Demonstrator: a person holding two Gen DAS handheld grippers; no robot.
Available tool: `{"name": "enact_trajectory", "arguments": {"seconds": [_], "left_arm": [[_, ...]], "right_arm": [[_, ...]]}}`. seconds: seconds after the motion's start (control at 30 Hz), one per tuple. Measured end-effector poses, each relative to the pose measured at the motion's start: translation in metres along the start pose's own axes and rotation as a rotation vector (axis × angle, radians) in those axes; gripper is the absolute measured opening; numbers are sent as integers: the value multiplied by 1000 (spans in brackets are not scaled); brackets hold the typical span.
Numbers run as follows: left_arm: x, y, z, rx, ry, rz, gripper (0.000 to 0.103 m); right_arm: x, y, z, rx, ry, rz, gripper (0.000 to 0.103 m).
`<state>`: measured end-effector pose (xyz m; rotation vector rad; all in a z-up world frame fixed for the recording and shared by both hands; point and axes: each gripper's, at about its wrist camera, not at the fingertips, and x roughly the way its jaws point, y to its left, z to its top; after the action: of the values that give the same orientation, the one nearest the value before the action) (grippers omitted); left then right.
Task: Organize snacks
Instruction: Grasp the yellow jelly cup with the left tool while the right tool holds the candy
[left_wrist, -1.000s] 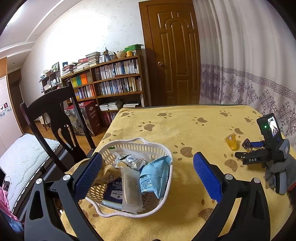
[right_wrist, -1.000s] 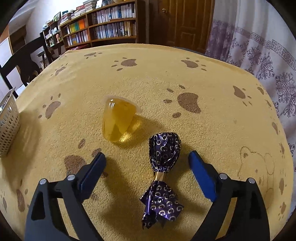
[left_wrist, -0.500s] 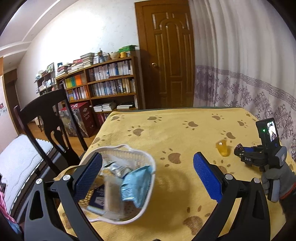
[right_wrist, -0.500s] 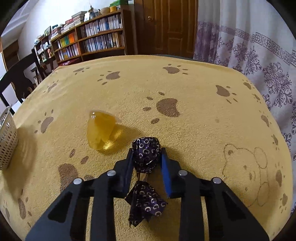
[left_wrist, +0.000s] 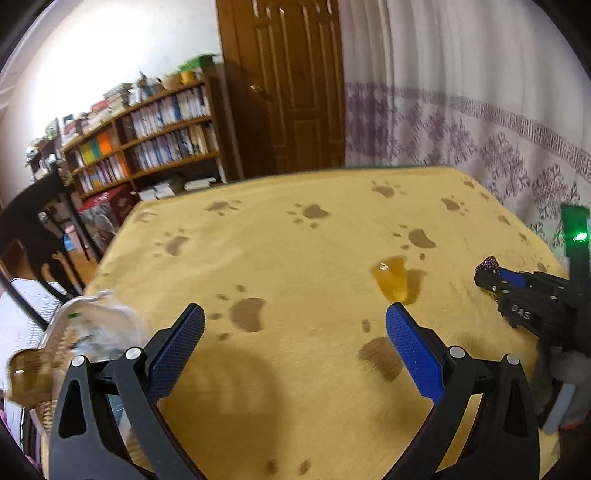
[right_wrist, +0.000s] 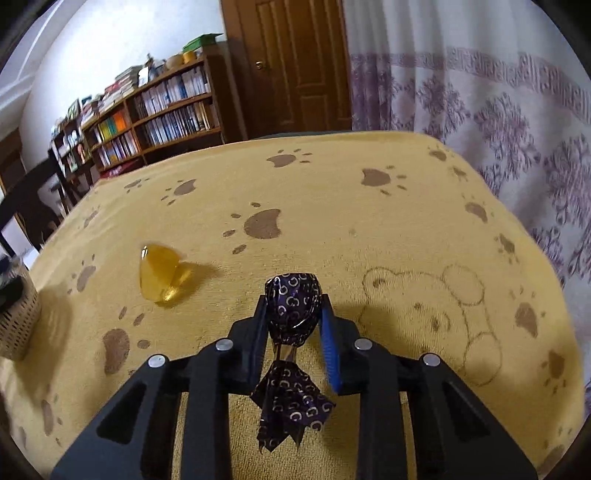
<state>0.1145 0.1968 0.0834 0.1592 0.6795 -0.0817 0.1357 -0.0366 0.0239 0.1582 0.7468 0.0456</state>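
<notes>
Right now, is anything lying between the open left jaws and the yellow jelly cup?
No. In the left wrist view, only bare paw-print tablecloth lies between the left gripper and the yellow jelly cup.

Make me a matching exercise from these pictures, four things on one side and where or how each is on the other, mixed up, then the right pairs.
1. left tongs
2. right tongs
3. yellow jelly cup
4. basket

A. lying on the tablecloth, untouched
B. open, holding nothing
C. at the table's left edge
D. shut on the purple candy

Pairs: 1-B, 2-D, 3-A, 4-C
</notes>
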Motion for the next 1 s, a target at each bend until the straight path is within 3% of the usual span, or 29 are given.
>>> {"name": "enact_trajectory", "arguments": {"seconds": [0.07, 0.23, 0.43, 0.7, 0.87, 1.0], "left_arm": [[19, -15, 3, 10, 30, -22, 89], [57, -42, 9, 2, 90, -92, 81], [87, -62, 14, 12, 129, -110, 66], [111, -69, 22, -9, 156, -140, 57], [119, -69, 23, -29, 160, -161, 44], [118, -68, 22, -32, 154, -178, 42]], "right_arm": [[1, -3, 0, 16, -3, 10, 27], [2, -7, -1, 43, -2, 29, 27], [3, -8, -2, 59, 2, 31, 27], [4, -8, -2, 64, 8, 37, 27], [4, -8, -3, 65, 12, 39, 27], [4, -8, -3, 65, 10, 39, 27]]}}
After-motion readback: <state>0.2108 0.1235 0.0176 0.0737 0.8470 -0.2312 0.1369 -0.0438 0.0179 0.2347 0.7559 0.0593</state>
